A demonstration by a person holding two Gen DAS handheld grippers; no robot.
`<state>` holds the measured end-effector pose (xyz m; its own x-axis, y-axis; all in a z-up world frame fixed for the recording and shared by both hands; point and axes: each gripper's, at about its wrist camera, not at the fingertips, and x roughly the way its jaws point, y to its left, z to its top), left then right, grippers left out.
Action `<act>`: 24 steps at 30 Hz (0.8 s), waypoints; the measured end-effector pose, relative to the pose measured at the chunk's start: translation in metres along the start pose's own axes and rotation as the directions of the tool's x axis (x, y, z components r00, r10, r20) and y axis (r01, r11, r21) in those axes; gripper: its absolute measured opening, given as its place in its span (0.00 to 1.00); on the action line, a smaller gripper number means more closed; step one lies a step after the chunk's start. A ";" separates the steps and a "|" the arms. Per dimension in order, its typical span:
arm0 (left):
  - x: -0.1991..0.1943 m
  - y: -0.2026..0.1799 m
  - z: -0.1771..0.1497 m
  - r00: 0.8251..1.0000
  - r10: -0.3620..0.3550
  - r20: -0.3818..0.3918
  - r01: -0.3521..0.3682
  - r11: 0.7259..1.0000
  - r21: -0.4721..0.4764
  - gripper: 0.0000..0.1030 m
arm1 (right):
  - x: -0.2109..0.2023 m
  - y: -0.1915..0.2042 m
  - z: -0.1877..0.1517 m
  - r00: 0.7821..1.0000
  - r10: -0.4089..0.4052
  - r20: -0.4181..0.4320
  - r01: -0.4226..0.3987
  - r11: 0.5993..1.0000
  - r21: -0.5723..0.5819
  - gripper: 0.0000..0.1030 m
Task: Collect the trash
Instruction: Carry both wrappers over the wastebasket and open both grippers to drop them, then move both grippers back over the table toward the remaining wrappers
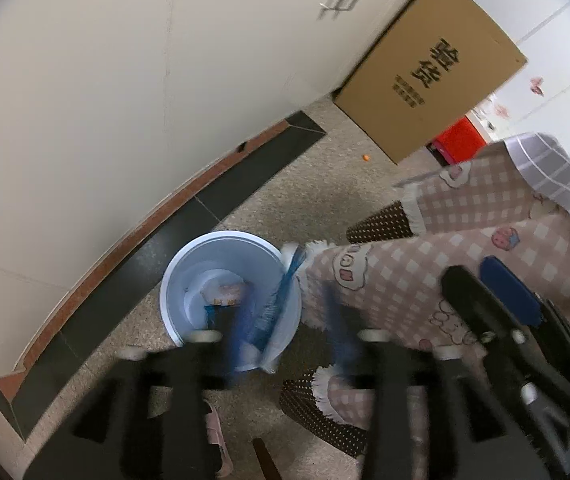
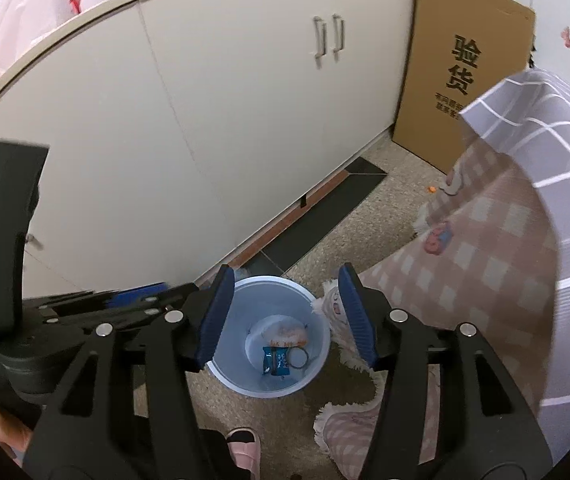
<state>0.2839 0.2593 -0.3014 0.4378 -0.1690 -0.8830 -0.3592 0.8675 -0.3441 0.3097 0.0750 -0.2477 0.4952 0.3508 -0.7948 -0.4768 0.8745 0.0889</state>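
While both grippers hang over the floor, a pale blue bin stands on the speckled floor beside the white cabinet, close to the fringed edge of a pink checked cloth. Inside, at the bottom of the bin, lie a blue wrapper, a dark ring just beside it, and a pale packet behind them. The right gripper is directly above the bin, its blue fingers wide apart and holding nothing. The left gripper is blurred; its fingers also stand apart over the bin's near rim, empty. A cardboard box leans at the cabinet's far end.
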 end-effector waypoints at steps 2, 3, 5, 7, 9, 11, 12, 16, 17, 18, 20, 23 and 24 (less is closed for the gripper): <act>-0.004 0.001 -0.001 1.000 0.003 0.021 -0.003 1.000 -0.007 0.57 | -0.002 0.000 0.000 1.000 0.004 -0.003 -0.004 1.000 0.009 0.55; -0.005 0.001 -0.001 1.000 0.003 0.020 -0.003 1.000 -0.006 0.57 | -0.003 -0.001 0.000 1.000 0.003 -0.001 -0.003 1.000 0.009 0.55; -0.007 0.001 -0.002 1.000 0.001 0.016 -0.001 1.000 -0.005 0.57 | -0.006 0.000 0.000 1.000 0.004 0.001 -0.004 1.000 0.004 0.55; -0.012 0.001 -0.003 1.000 0.007 0.024 -0.006 1.000 -0.006 0.57 | -0.009 0.001 -0.001 1.000 0.015 0.000 -0.015 1.000 0.005 0.55; -0.024 0.000 -0.005 0.999 0.015 0.041 -0.014 1.000 -0.009 0.57 | -0.014 0.002 0.000 1.000 0.031 0.001 -0.031 0.999 0.010 0.55; -0.036 0.000 -0.007 0.998 0.016 0.064 -0.015 1.000 -0.014 0.57 | -0.021 0.004 0.004 0.998 0.062 0.003 -0.062 0.998 0.018 0.55; -0.047 0.000 -0.007 0.996 0.020 0.084 -0.019 1.000 -0.015 0.57 | -0.028 0.006 0.006 0.997 0.080 0.009 -0.080 0.997 0.021 0.55; -0.096 -0.008 -0.008 0.980 0.037 0.197 -0.034 0.999 -0.020 0.57 | -0.064 0.012 0.016 0.987 0.148 0.068 -0.150 0.988 0.025 0.55; -0.105 -0.011 -0.008 0.976 0.037 0.217 -0.033 0.999 -0.021 0.57 | -0.075 0.013 0.020 0.983 0.160 0.088 -0.163 0.986 0.025 0.55; -0.121 -0.017 -0.008 0.967 0.033 0.251 -0.030 0.999 -0.018 0.57 | -0.086 0.013 0.023 0.980 0.167 0.109 -0.170 0.985 0.022 0.55; -0.147 -0.029 -0.009 0.951 0.018 0.307 -0.017 1.000 -0.005 0.58 | -0.110 0.012 0.029 0.973 0.169 0.154 -0.174 0.985 0.015 0.55; -0.176 -0.058 -0.008 0.931 -0.003 0.364 -0.016 0.999 0.049 0.59 | -0.146 0.000 0.035 0.964 0.157 0.215 -0.165 0.986 0.022 0.56; -0.185 -0.075 -0.008 0.927 -0.018 0.375 -0.015 0.996 0.085 0.59 | -0.158 -0.008 0.037 0.961 0.148 0.235 -0.159 0.987 0.026 0.56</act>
<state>0.2230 0.2218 -0.1152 0.7214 0.0038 -0.6925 -0.2950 0.9064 -0.3024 0.2618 0.0249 -0.1006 0.5755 0.5454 -0.6094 -0.5301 0.8162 0.2299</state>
